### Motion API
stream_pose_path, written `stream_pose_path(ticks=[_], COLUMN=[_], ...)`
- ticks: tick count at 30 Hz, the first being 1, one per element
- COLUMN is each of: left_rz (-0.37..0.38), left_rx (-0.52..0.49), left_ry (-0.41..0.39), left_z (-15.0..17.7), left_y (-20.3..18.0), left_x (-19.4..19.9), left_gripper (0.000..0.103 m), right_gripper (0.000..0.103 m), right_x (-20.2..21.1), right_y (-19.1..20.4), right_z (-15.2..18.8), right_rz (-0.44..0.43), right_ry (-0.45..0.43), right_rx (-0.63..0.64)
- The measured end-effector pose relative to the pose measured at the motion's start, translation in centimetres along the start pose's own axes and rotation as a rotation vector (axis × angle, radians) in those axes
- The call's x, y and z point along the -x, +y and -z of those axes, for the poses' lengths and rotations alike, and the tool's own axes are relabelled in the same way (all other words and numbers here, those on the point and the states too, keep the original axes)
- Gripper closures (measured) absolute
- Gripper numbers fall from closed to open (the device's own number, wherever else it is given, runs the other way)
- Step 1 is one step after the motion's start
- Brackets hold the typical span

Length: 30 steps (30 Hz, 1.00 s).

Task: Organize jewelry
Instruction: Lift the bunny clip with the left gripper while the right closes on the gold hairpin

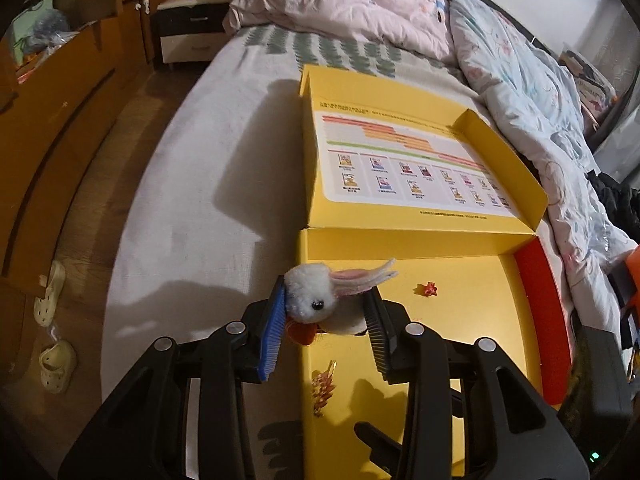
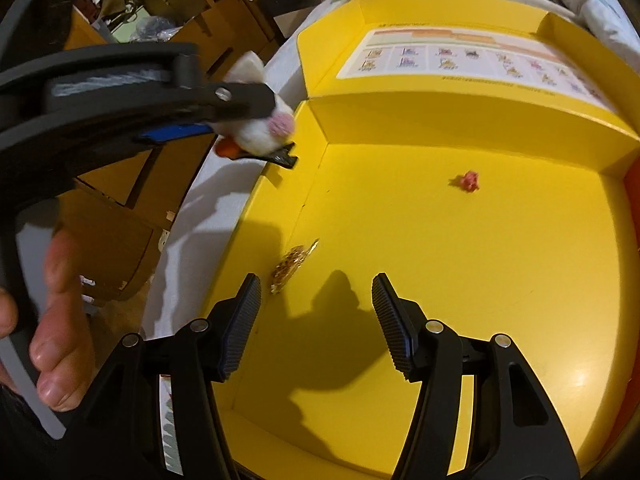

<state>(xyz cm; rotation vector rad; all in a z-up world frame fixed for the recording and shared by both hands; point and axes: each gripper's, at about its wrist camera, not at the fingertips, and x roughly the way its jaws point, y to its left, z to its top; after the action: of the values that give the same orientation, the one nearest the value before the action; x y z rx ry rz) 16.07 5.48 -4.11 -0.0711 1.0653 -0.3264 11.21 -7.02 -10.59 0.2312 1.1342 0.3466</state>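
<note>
My left gripper (image 1: pixel 328 312) is shut on a white plush bunny hair clip (image 1: pixel 320 296) with pink ears and an orange bit below, held above the left wall of the open yellow box (image 1: pixel 460 312). It also shows in the right wrist view (image 2: pixel 260 128), over the box's left edge. Inside the box lie a gold hair clip (image 1: pixel 325 388) (image 2: pixel 292 266) near the left wall and a small red piece (image 1: pixel 427 290) (image 2: pixel 467 181) toward the back. My right gripper (image 2: pixel 316 320) is open and empty, low over the box floor (image 2: pixel 460 280), just right of the gold clip.
The box's hinged lid (image 1: pixel 400 160) lies open behind it, with a printed chart inside. The box sits on a bed (image 1: pixel 192 168) with crumpled quilts (image 1: pixel 360 8) behind and to the right. Wooden cabinets (image 1: pixel 48 128) and slippers (image 1: pixel 52 296) stand on the floor to the left.
</note>
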Motion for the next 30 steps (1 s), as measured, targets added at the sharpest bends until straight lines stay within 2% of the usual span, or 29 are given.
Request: stream_pose_path(ticks=[5, 10, 13, 15, 22, 30], left_rz=[-0.031, -0.038, -0.037, -0.04, -0.038, -0.029], left_rx=[0.01, 0.052, 0.064, 0.065, 0.065, 0.069], left_ry=[-0.027, -0.049, -0.063, -0.073, -0.087, -0.089], left_z=[0.7, 1.2, 1.4, 1.5, 1.9, 2.0], left_y=[0.6, 1.9, 2.6, 2.7, 2.8, 3.1], left_x=[1.0, 2.0, 2.8, 3.2, 3.8, 4.0], left_gripper=[0.065, 0.065, 0.065, 0.065, 0.065, 0.065], right_gripper=[0.043, 0.044, 0.053, 0.061, 0.063, 0.065], right_x=[-0.6, -1.7, -2.0, -2.7, -4.1, -4.2], right_y=[0.8, 1.4, 1.5, 1.5, 1.7, 2.4], right_z=[-0.4, -0.9, -0.7, -0.7, -0.9, -0.7], right_rz=[0.021, 0.085, 0.124, 0.122, 0.099, 0.191], right_ry=[0.003, 0.016, 0.013, 0.042, 0.055, 0.05], right_rx=[-0.016, -0.046, -0.053, -0.053, -0.103, -0.065])
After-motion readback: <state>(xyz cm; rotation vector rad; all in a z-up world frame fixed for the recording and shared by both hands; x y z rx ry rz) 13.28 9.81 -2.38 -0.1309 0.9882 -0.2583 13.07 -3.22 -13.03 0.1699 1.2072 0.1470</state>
